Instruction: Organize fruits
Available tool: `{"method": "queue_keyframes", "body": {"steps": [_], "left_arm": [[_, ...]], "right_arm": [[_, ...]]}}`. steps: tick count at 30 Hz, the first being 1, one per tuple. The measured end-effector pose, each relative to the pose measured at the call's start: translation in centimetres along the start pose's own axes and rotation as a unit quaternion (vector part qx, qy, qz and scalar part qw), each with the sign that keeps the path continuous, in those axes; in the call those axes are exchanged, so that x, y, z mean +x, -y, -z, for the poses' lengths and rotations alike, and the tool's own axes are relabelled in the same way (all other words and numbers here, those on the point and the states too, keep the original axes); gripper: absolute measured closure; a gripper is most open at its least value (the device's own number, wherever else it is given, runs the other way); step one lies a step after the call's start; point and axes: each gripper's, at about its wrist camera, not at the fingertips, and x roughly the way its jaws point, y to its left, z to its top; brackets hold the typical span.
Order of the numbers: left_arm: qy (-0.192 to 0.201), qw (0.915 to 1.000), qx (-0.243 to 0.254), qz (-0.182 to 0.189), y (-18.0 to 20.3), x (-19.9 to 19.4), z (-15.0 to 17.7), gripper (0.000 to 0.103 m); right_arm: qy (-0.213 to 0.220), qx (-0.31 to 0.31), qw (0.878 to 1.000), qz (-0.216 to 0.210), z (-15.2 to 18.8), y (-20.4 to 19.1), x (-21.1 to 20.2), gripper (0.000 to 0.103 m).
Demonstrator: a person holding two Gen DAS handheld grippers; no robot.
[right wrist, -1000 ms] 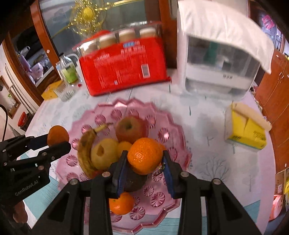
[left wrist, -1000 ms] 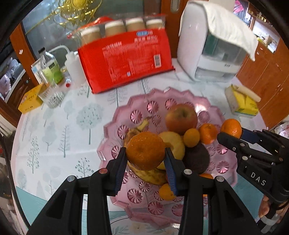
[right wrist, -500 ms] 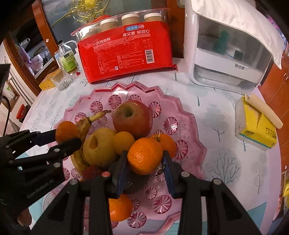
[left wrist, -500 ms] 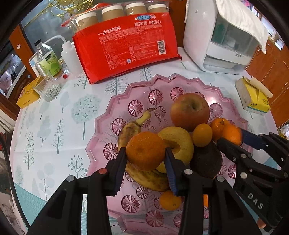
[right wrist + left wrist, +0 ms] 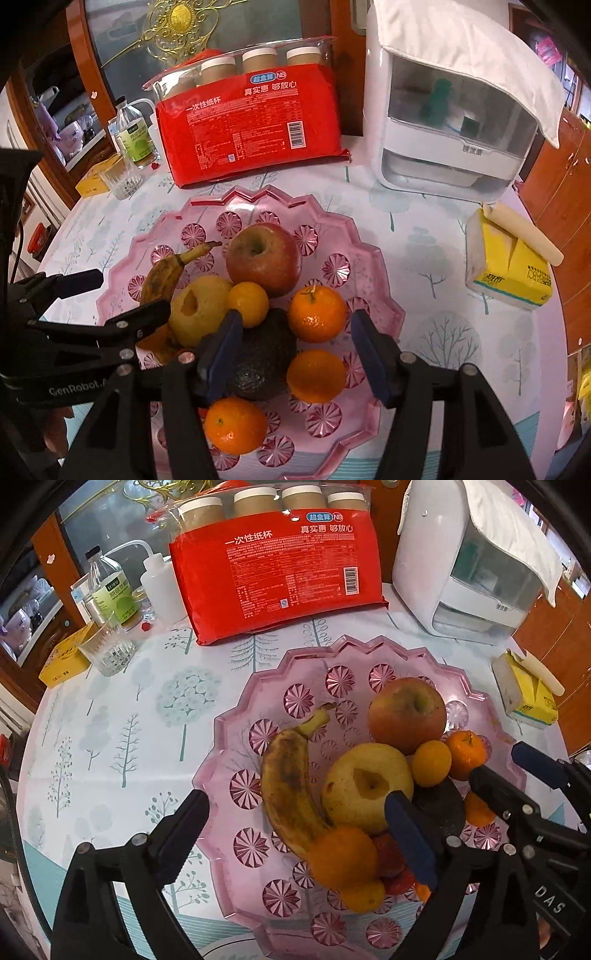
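Note:
A pink scalloped fruit plate [image 5: 236, 709] [image 5: 369, 258] holds a red apple [image 5: 406, 710] [image 5: 263, 258], a spotted banana [image 5: 290, 786], a yellow pear [image 5: 365, 786], a dark avocado [image 5: 264, 354] and several oranges. My left gripper [image 5: 295, 808] is open and empty over the plate; an orange [image 5: 343, 856] lies on the banana's end between its fingers. My right gripper [image 5: 293, 332] is open and empty; an orange [image 5: 316, 374] lies on the plate between its fingers, under another orange [image 5: 317, 313].
A red pack of paper cups [image 5: 280, 568] leans at the back. A white appliance [image 5: 469, 572] stands back right. A yellow tissue pack [image 5: 509, 273] lies right of the plate. A glass [image 5: 107, 648], bottles [image 5: 109, 590] and a yellow box [image 5: 64, 659] stand at the left.
Both grippers have opened and let go of their oranges, which now rest on the plate. Both have also dropped closer to the plate.

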Motion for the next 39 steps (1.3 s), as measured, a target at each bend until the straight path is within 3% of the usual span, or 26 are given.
{"method": "queue_keyframes", "body": {"steps": [3,20,30,34,39], "left_arm": [[0.002,1.0000,0.000,-0.007,-0.2,0.0,0.0,0.001],[0.017,0.9997,0.003,0.019,-0.7,-3.1,1.4,0.001],[0.058,0.9978,-0.014,0.027,-3.3,-10.4,4.7,0.001],[0.073,0.9970,-0.008,0.025,-4.0,-13.5,6.8,0.001],[0.086,0.9959,-0.006,0.026,-5.1,-17.4,10.5,0.001]], "right_arm": [[-0.001,0.006,1.000,-0.001,0.0,0.1,0.1,0.041],[-0.009,0.020,1.000,0.008,1.2,-0.7,-1.0,0.040],[0.009,0.030,0.999,-0.004,3.6,-3.4,-7.1,0.039],[0.017,0.034,0.999,-0.012,5.3,-4.8,-10.1,0.031],[0.021,0.030,0.999,-0.017,7.9,-6.8,-14.1,0.029]]}}
